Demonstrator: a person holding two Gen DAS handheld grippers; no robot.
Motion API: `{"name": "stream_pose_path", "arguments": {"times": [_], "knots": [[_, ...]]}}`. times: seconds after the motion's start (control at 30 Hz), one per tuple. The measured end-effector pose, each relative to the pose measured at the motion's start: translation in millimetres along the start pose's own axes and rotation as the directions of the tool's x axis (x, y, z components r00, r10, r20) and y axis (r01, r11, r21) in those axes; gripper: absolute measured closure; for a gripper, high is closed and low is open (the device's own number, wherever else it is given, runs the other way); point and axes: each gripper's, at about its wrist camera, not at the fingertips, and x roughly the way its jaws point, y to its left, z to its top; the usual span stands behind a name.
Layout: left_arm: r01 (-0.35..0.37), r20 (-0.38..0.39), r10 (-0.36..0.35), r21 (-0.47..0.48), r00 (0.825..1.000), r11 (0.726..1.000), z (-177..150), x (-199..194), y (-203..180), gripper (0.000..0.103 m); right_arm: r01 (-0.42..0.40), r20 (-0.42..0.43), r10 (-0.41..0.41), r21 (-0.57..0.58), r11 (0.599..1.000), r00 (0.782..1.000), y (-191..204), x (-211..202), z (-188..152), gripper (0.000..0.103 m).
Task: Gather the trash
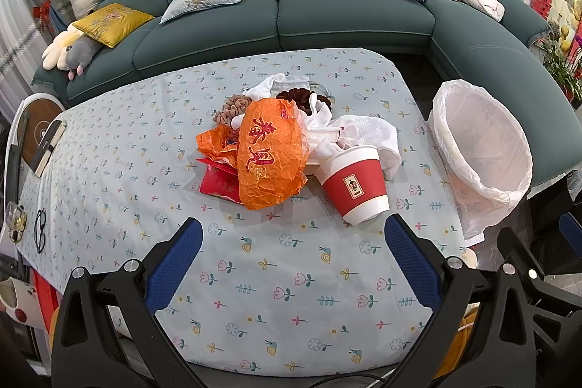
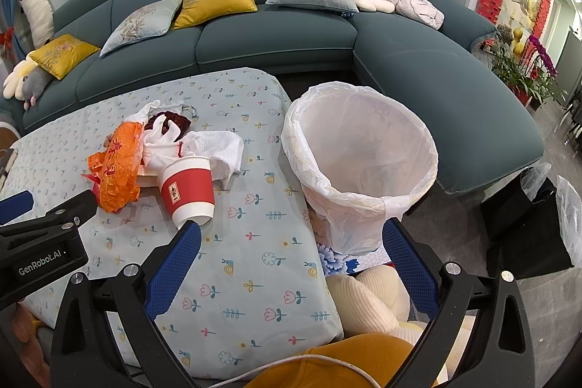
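- Left gripper [image 1: 293, 242]: jaws spread wide, nothing between the blue pads; it hovers above the floral tablecloth [image 1: 254, 297], on the near side of the trash pile.
- Right gripper [image 2: 291, 240]: jaws spread wide and empty, held over the table's right edge, in front of the trash bin [image 2: 363, 162].
- Trash pile: grouped at mid-table, all items touching or overlapping.
- Paper cup [image 1: 354, 186]: red band, white rim and base, tilted, at the near right of the pile, leaning against the white paper towel [image 1: 374, 137].
- Orange wrapper [image 1: 271, 151]: crumpled, red characters printed on it, lying over a red packet [image 1: 220, 182].
- White cloth pieces [image 1: 320, 119], a tan scrunchie [image 1: 232, 108] and a dark brown scrunchie [image 1: 296, 97] sit at the far side of the pile.
- Trash bin: lined with a white plastic bag, standing just beside the table's right edge.
- Eyeglasses [image 1: 40, 230] lie at the table's left edge, well apart from the pile.
- A teal sofa [image 1: 327, 20] with cushions stands behind the table.
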Motion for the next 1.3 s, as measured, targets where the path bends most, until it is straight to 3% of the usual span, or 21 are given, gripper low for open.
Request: {"name": "stream_pose_path", "arguments": {"times": [1.3], "knots": [[-0.016, -0.011, 0.016, -0.009, 1.0, 1.0, 0, 5, 18, 0.007, -0.001, 0.008, 0.001, 0.009, 1.0, 1.0, 0, 1, 2, 0.007]]}}
